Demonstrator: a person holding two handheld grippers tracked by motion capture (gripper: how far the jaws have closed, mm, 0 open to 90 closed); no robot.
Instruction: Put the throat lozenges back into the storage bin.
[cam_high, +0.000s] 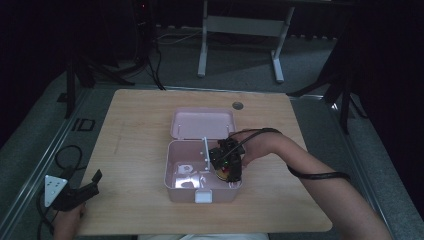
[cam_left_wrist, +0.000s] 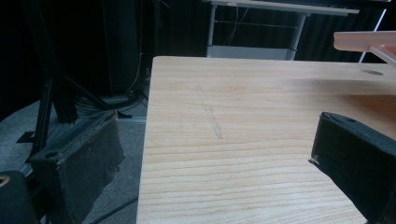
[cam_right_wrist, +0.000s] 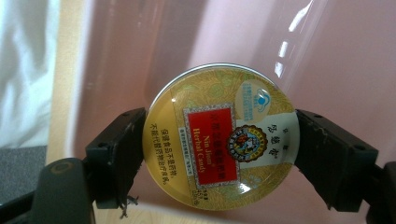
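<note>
The right gripper (cam_right_wrist: 219, 140) has its two black jaws closed onto a round candy tin (cam_right_wrist: 220, 136), one jaw at the tin's 9 o'clock edge, the other at its 3 o'clock edge, both pressed against the rim w/ no gap visible. The tin's lid is gold w/ a red label panel reading "Nin Jiom Herbal Candy" (text runs sideways in the right gripper view). Behind the tin sits the pink wall of the box.

In the high view the right gripper (cam_high: 229, 167) is down inside the pink box (cam_high: 172, 172), in its compartment on the 3 o'clock side of a white divider (cam_high: 205, 152); the tin (cam_high: 222, 174) shows as a yellow patch under the jaws. The box lid (cam_high: 202, 123) is open, laid back toward 12 o'clock. The box sits approx. mid-bench. A small pale round item lies in the 9 o'clock compartment, too blurred to identify.

The left gripper (cam_high: 95, 182) rests at the bench's (cam_high: 135, 115) 7 o'clock corner, well apart from the box. In the left gripper view its jaws stand wide apart w/ nothing between them, only bare wood bench (cam_left_wrist: 243, 121) beyond.
</note>
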